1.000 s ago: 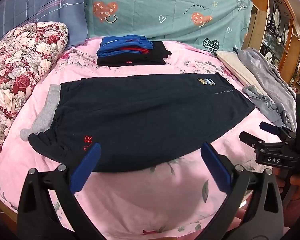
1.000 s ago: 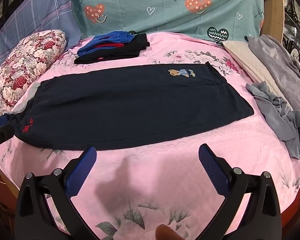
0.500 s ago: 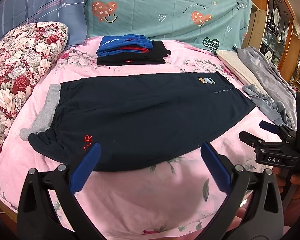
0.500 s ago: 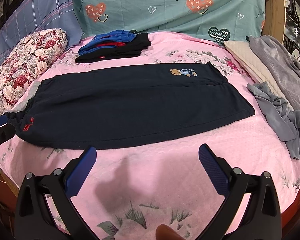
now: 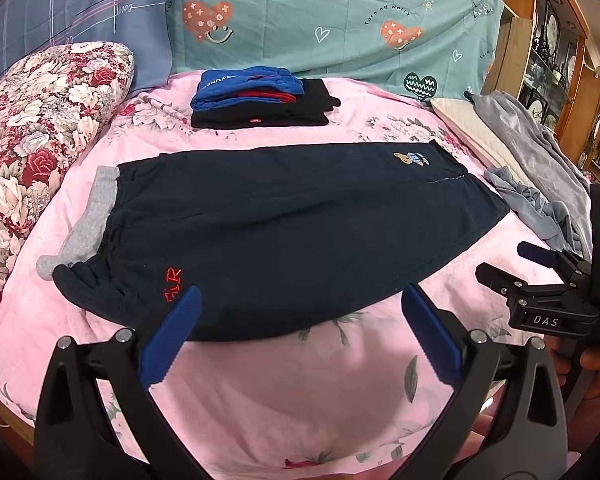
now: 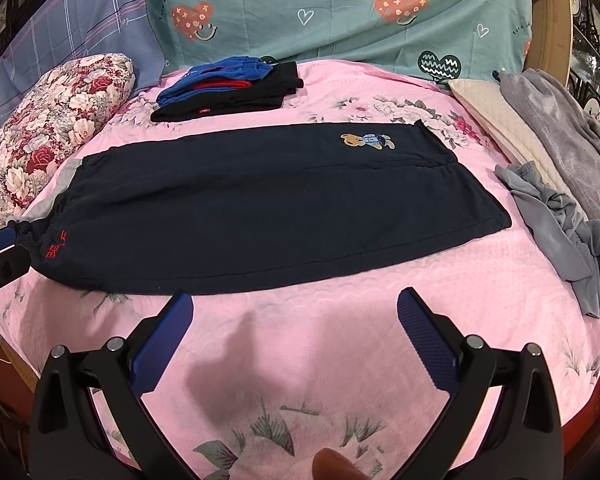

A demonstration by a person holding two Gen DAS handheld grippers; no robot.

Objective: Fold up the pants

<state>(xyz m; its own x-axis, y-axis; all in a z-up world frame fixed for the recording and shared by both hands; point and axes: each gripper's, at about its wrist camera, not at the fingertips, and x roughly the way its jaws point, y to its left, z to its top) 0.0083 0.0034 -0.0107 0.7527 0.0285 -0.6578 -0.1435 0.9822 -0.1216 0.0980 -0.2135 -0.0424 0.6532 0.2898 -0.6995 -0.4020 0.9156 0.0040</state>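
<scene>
Dark navy pants (image 5: 284,232) (image 6: 268,204) lie flat across the pink bedspread, leg on leg, with the gathered cuffs and red lettering at the left and the waist with a small bear patch (image 6: 367,141) at the right. A grey cuff (image 5: 88,220) sticks out beyond the left end. My left gripper (image 5: 300,308) hovers open just before the pants' near edge, close to the cuff end. My right gripper (image 6: 294,312) is open too, over bare bedspread in front of the near edge. Neither holds anything.
A folded stack of blue, red and black clothes (image 5: 256,98) sits at the back of the bed. A floral pillow (image 5: 40,120) lies at the left. Crumpled grey garments (image 6: 564,220) and a cream cushion (image 6: 500,120) lie at the right, wooden cabinets (image 5: 556,60) beyond.
Both grippers have edged very slightly nearer the pants; the pants lie as before and both grippers stay open.
</scene>
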